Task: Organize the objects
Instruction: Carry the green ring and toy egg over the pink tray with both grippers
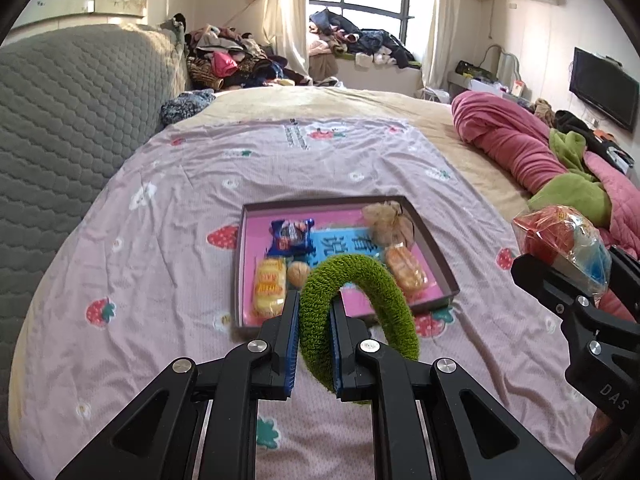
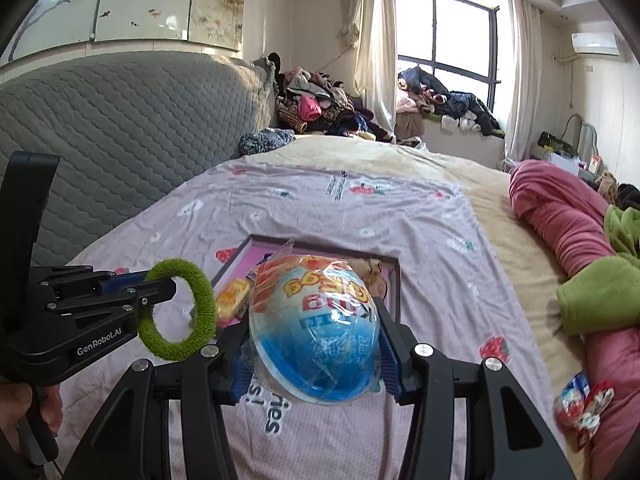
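My left gripper (image 1: pixel 314 300) is shut on a green fuzzy ring (image 1: pixel 360 276) and holds it just above the near edge of a shallow pink-lined tray (image 1: pixel 434 248). The ring also shows in the right wrist view (image 2: pixel 180 310). My right gripper (image 2: pixel 314 316) is shut on a wrapped toy egg (image 2: pixel 316 332), blue below and red above, held above the bed before the tray (image 2: pixel 394 280). The egg shows at the right in the left wrist view (image 1: pixel 560 240). The tray holds a blue snack packet (image 1: pixel 292 236), two yellow-orange wrapped snacks (image 1: pixel 270 288), a walnut (image 1: pixel 299 274) and a beige scrunchie (image 1: pixel 386 220).
The tray lies on a pink strawberry-print sheet (image 1: pixel 180 240) on a bed. A grey quilted headboard (image 1: pixel 72 120) is at the left. A rolled pink and green blanket (image 1: pixel 540 160) lies at the right. A red and blue snack packet (image 2: pixel 584 408) lies at the right by the blanket.
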A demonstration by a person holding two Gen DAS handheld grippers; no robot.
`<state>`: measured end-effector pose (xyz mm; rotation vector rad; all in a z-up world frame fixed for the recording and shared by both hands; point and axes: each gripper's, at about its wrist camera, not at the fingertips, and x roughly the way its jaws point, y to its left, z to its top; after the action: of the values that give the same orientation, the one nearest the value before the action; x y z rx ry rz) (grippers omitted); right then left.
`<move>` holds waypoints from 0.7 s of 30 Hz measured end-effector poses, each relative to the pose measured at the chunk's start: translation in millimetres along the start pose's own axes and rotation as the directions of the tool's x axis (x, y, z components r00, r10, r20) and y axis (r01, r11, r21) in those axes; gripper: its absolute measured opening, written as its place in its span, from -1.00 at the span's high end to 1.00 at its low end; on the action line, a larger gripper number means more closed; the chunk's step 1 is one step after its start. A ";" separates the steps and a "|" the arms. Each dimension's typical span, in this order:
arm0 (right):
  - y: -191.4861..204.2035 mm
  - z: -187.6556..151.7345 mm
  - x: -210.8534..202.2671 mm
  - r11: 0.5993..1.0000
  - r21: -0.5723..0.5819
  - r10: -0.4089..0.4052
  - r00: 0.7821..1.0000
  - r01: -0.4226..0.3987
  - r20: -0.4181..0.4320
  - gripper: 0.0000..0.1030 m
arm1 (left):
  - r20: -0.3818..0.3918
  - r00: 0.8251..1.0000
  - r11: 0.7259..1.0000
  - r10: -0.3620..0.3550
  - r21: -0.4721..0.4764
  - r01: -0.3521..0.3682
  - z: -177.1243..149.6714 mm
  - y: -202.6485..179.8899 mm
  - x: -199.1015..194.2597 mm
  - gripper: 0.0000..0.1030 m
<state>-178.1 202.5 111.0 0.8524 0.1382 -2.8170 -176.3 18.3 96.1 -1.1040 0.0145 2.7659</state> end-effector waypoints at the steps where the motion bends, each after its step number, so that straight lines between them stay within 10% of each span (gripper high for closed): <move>1: 0.5 3.9 0.3 1.000 -0.003 -0.001 1.000 0.001 0.005 0.00 | 0.005 1.000 1.000 -0.003 0.001 0.003 3.9 -0.5 -0.2 0.74; 21: -18.0 57.5 47.6 1.000 0.024 0.007 0.996 -0.009 0.085 0.00 | 0.095 0.995 0.999 -0.037 0.003 0.037 77.4 0.5 40.8 0.74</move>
<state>-251.7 204.2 132.7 0.7343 0.0884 -2.8477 -258.3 29.2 124.4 -0.9612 -0.0158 2.7816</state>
